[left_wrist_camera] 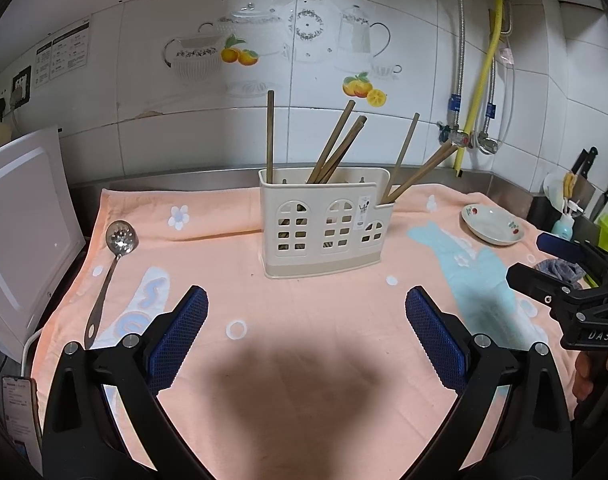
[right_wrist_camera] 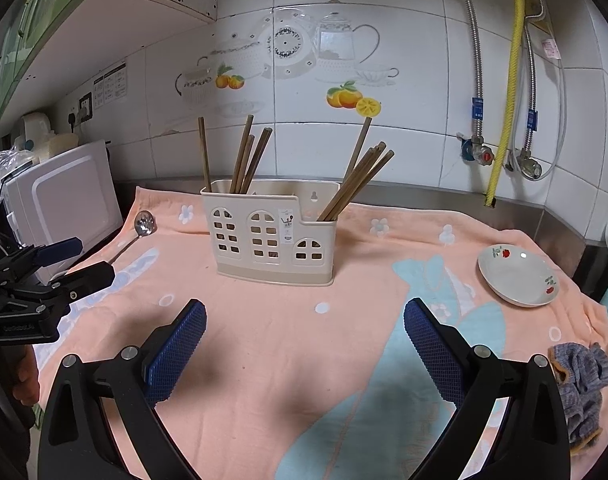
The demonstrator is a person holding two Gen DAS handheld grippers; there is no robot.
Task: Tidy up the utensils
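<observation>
— While both pairs of tongs hang over the near half of the towel [left_wrist_camera: 304,340], what are they gripping?

— Nothing. The left tongs [left_wrist_camera: 306,328] are spread wide, blue pads [left_wrist_camera: 180,336] well apart, with bare cloth and a shadow between them. The right tongs [right_wrist_camera: 304,340] are spread just the same over the blue fish pattern.

— And the utensils?

— The cream holder [left_wrist_camera: 324,228] stands upright near the middle of the towel, toward the back. Brown chopsticks [left_wrist_camera: 336,148] lean in its compartments: one at the far left, a bunch in the middle, several more in the low section on the right. A slotted metal spoon [left_wrist_camera: 112,268] lies flat near the towel's left edge, bowl toward the wall, handle pointing to the near side.

— Is it close to anything?

— It lies near the white appliance [left_wrist_camera: 24,240] that sits off the towel's left side, and well apart from the holder.

— How much open room is there?

— A broad stretch of towel lies bare between the tongs and the holder. On the right, a small dish [right_wrist_camera: 518,276] with red flowers sits near the towel's far right edge, and a grey rag [right_wrist_camera: 584,384] lies bunched at the near right edge.

— Where do the tongs sit relative to each other?

— Side by side, apart; each shows at the margin of the other's view, with a hand [right_wrist_camera: 20,376] under the left pair
</observation>
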